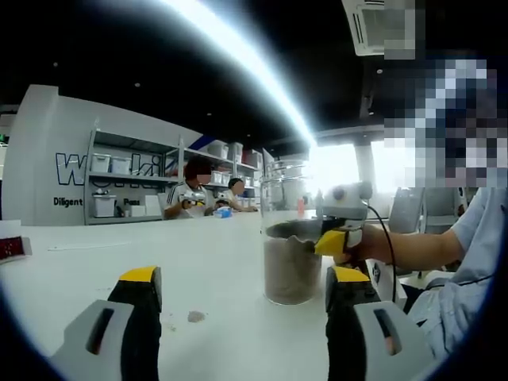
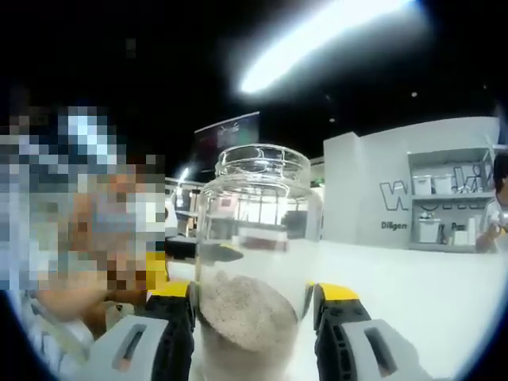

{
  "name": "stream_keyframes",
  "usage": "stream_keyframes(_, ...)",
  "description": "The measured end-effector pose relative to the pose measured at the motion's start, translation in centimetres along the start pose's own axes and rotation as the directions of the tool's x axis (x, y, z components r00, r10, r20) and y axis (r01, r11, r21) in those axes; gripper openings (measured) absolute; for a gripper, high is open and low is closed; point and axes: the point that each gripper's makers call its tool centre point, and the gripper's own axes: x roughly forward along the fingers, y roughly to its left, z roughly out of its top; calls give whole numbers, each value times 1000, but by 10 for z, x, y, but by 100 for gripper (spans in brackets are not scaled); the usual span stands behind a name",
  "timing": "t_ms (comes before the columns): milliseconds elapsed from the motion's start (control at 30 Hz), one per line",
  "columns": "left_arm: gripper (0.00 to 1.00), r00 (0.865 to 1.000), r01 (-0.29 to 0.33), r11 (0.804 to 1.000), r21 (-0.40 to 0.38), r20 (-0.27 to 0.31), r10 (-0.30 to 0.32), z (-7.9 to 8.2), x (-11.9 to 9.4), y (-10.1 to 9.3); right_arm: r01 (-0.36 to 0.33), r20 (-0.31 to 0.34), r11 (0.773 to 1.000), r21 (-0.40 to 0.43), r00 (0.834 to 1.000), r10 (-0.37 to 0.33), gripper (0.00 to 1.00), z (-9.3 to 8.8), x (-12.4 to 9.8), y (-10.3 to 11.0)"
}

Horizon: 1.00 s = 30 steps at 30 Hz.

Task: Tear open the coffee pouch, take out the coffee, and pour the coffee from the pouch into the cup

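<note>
While left hand-held gripper (image 1: 242,298) hangs wide above counter (image 1: 119,254), right hand-held gripper (image 2: 252,305) clamps glass jar (image 2: 254,262) holding coffee powder (image 2: 246,313).

White table (image 1: 222,262), grey lettered wall (image 1: 48,159), storage shelves (image 1: 127,186), bright ceiling light strip (image 1: 246,71), ceiling vent (image 1: 381,28).

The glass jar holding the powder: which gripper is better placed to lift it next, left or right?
Right. The right gripper has its jaws on both sides of the glass jar; the left gripper is open and apart from it.
</note>
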Motion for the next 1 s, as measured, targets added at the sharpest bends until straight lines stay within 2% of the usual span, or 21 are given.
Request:
stream_keyframes(500, 86, 1000, -1, 1000, 1, -1, 1, 0, 1, 1, 21, -5, 1000, 4, 1000, -21, 57, 1, 2, -5)
stream_keyframes(1000, 86, 1000, -1, 1000, 4, -1, 1, 0, 1, 3, 29, -2, 1000, 7, 1000, -29, 57, 2, -1, 4)
